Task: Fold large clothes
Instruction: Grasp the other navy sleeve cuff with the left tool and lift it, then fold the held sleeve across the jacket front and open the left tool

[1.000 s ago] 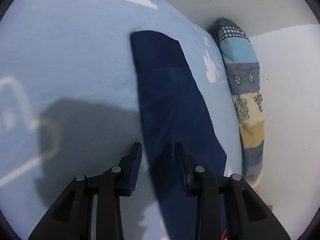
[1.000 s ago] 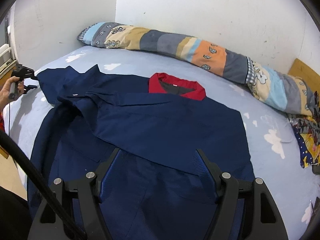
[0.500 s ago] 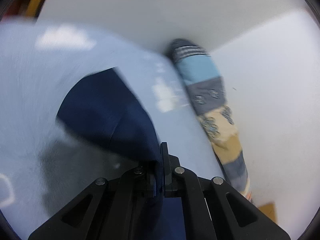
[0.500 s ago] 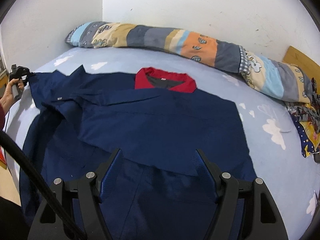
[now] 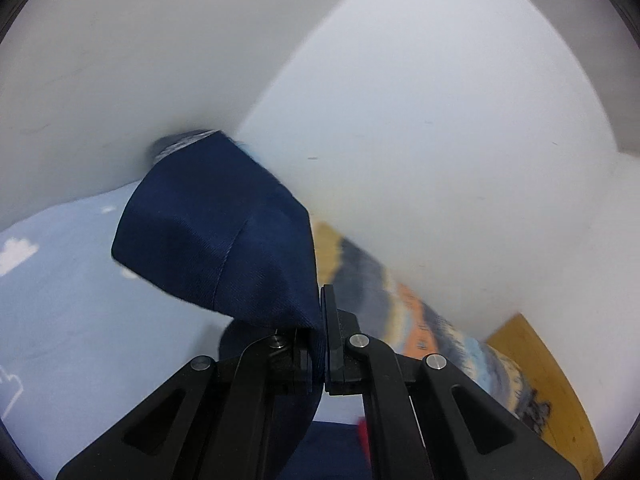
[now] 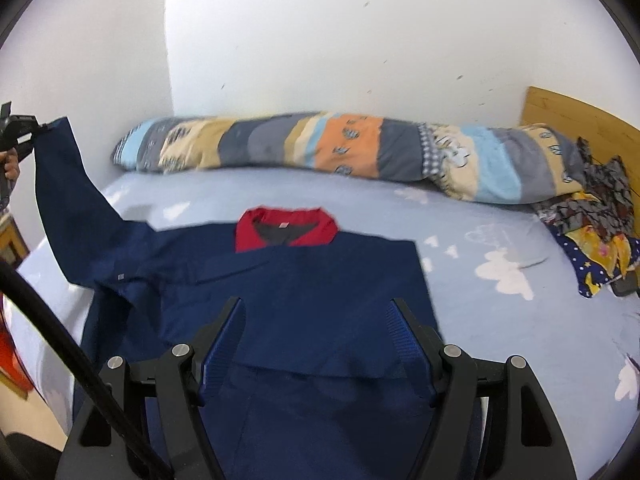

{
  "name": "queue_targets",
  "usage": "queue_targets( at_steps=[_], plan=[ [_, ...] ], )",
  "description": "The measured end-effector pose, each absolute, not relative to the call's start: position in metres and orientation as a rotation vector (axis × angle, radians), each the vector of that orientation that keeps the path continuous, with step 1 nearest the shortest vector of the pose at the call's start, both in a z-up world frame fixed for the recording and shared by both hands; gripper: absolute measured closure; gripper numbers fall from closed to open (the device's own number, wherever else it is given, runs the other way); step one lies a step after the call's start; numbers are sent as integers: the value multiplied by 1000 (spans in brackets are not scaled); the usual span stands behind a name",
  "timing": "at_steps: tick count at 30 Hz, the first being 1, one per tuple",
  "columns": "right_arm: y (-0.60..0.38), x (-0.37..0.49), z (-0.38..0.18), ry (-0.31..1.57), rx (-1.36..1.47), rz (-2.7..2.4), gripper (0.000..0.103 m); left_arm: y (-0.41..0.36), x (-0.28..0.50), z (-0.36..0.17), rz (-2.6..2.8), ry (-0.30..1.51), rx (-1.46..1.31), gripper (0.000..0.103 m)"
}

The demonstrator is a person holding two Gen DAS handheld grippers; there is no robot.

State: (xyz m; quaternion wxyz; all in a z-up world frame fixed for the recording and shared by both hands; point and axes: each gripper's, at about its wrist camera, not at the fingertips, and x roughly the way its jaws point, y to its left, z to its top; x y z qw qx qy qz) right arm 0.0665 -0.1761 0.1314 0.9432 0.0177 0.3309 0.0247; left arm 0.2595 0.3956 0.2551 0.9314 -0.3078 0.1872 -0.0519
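Pale blue cloud-print bedsheet [image 6: 500, 320] under navy jacket [image 6: 300, 280]. Striped bolster [image 6: 320, 148] along white wall [image 6: 360, 40] beyond right gripper [image 6: 318, 344], jaws wide, empty, above jacket. Left gripper [image 5: 320, 320] clamped on sleeve cuff [image 5: 224, 240], lifted off bed.

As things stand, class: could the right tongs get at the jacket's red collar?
Probably yes: the right tongs are open and empty, hovering over the navy jacket, and nothing lies between them and the red collar.

No text can be read; the jacket's [image 6: 288, 280] small neck label [image 6: 283, 224] seems blank.
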Motion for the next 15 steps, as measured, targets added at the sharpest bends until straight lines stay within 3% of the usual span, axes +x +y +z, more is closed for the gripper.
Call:
queue_targets(
  at_steps=[8, 12, 15],
  plan=[
    [-217, 46, 159, 584, 126, -14, 26, 218, 263, 314, -362, 410, -453, 100],
    [-238, 38, 170, 548, 170, -61, 26, 105, 263, 293, -482, 495, -321, 100],
    [-254, 33, 175, 528, 197, -94, 26, 16, 260, 248, -551, 571, -186, 100]
  ],
)
